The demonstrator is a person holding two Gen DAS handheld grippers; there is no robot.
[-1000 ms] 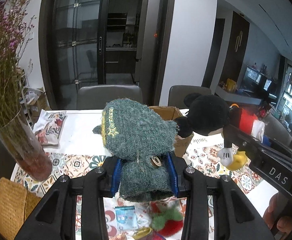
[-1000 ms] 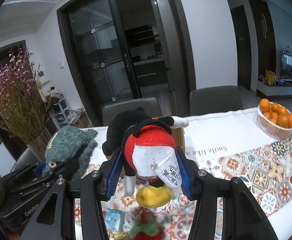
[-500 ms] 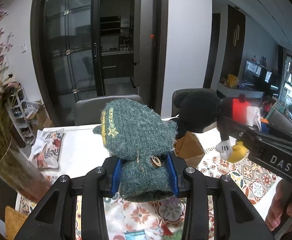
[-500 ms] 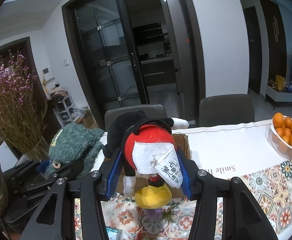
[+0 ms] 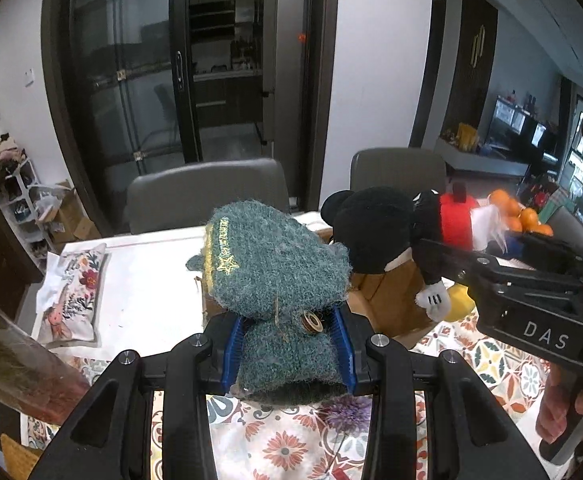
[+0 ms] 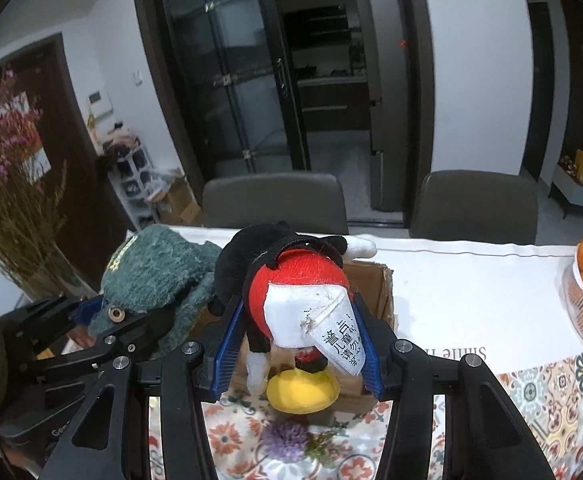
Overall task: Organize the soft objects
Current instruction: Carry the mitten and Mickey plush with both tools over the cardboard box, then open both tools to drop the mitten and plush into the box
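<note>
Toys hang over the cardboard box (image 6: 371, 280), none visibly dropped in yet: left gripper (image 5: 289, 354) clamps the green knitted toy (image 5: 271, 268), right gripper (image 6: 297, 340) clamps the Mickey plush (image 6: 291, 280) beside it, with release seemingly remaining.

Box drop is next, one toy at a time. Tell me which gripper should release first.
Right, probably. The right gripper holds the Mickey plush nearly over the cardboard box; the left gripper, clamping the green knit toy, sits nearer its left edge.

Right gripper (image 6: 296, 354) fingers (image 6: 227, 344) clamp the mouse plush (image 6: 291, 296) above the cardboard box (image 6: 371, 280).
</note>
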